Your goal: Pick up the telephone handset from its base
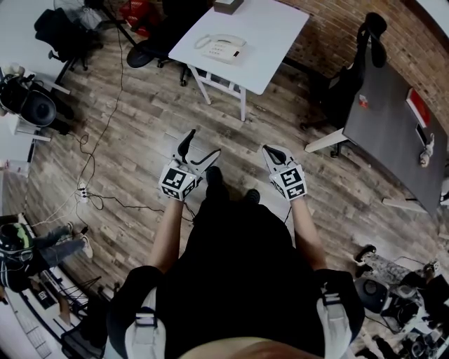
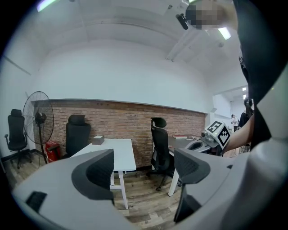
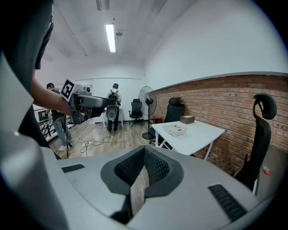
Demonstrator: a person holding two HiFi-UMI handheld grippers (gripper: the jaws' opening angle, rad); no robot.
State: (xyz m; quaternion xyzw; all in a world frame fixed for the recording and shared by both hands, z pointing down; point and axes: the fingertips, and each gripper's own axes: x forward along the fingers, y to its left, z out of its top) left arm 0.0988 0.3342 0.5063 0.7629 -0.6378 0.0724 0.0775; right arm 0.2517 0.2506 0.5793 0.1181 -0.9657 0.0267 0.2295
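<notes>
- The left gripper (image 1: 197, 151), grey and black with a square-marker cube, is held in front of the person's body. Its jaws stand wide apart with only air between them.
- The right gripper (image 1: 271, 151), level with it, has its jaws closed together on nothing.
- Below both lies a grey-brown wooden plank floor (image 1: 133, 133).
- Farther ahead stands a white rectangular table (image 1: 280, 28) on white legs.
- On it the cream telephone handset (image 1: 209, 41) rests on its cream plastic base (image 1: 228, 52), well apart from both grippers.
- A small brown box (image 1: 228, 5) sits at the table's far edge, near a red brick wall (image 1: 319, 31).
</notes>
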